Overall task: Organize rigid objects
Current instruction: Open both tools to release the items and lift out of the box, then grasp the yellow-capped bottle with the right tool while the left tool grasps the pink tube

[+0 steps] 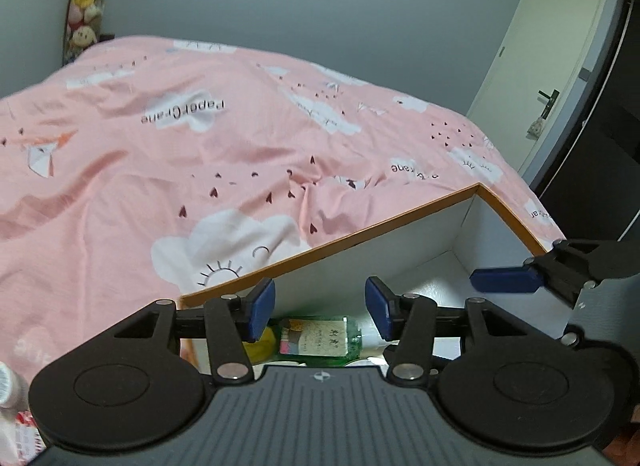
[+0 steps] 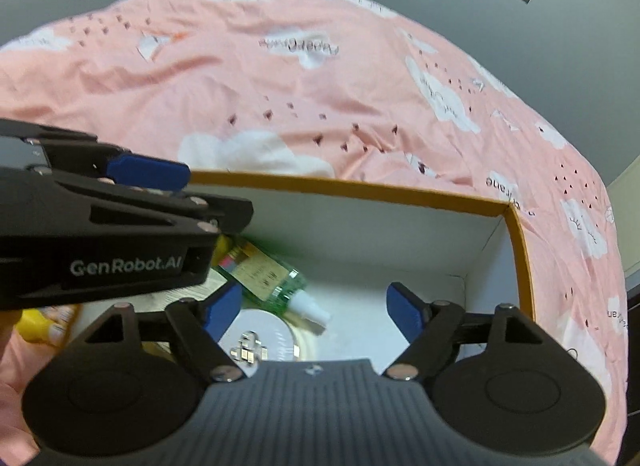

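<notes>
- Pink bedspread (image 1: pixel 168 169) with white clouds, small dark hearts and "PaperCrane" print fills the far scene; lettering reads upside down in both views.
- White cardboard box with orange rim (image 2: pixel 360 187) sits on the bedspread, near side, open top.
- Left gripper (image 1: pixel 320 308), black with blue pads, "GenRobot.AI" on its side in the right wrist view; jaws apart, nothing between pads, above the box's left part.
- Right gripper (image 2: pixel 316 306), same build, jaws spread wide, holding nothing, above the box interior.
- Green clear plastic bottle with white spray nozzle (image 2: pixel 272 272) lies on its side in the box, left part; label text too small to read.
- Round white disc with metallic squares (image 2: pixel 260 340) in the box, just near of the bottle.
- Yellow object (image 2: pixel 38 326) left, outside the box; unclear what.
</notes>
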Motion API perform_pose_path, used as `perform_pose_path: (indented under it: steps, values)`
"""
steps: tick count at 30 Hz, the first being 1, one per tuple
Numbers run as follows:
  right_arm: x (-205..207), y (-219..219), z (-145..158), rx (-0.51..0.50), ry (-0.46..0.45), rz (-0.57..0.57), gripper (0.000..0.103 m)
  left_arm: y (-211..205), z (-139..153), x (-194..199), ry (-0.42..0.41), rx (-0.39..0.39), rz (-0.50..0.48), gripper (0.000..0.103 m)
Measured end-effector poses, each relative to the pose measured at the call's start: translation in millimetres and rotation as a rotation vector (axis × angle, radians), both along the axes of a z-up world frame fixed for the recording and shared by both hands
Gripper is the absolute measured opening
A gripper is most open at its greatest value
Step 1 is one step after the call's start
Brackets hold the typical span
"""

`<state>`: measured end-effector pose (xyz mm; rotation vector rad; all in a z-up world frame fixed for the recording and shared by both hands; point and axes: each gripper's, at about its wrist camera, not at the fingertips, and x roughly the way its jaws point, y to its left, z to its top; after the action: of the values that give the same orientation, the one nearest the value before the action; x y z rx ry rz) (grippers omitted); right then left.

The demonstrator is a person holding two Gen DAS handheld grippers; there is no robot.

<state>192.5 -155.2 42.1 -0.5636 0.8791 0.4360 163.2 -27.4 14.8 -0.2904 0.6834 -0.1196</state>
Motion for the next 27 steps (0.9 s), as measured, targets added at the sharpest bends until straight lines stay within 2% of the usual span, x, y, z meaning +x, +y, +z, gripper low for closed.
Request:
perform_pose_path:
  steps: [6, 13, 21, 25, 27]
  values:
    - [-26, 10, 12, 0.118, -0.048, -0.006, 0.085, 17, 13, -29, -0.039, 0.023, 0.019, 0.059]
    - [-56, 28, 7, 0.233, -0.016, 0.002, 0.085, 40, 20, -66, -0.060, 0.054, 0.069, 0.063]
    - [-92, 56, -3, 0.243, 0.019, 0.133, 0.084, 67, 12, -97, -0.011, 0.054, 0.110, 0.063]
    - [-107, 68, -9, 0.208, 0.018, 0.195, 0.084, 79, 2, -111, 0.054, 0.066, 0.113, 0.063]
    - [-114, 74, -10, 0.191, 0.019, 0.234, 0.078, 84, -5, -120, 0.097, 0.072, 0.096, 0.063]
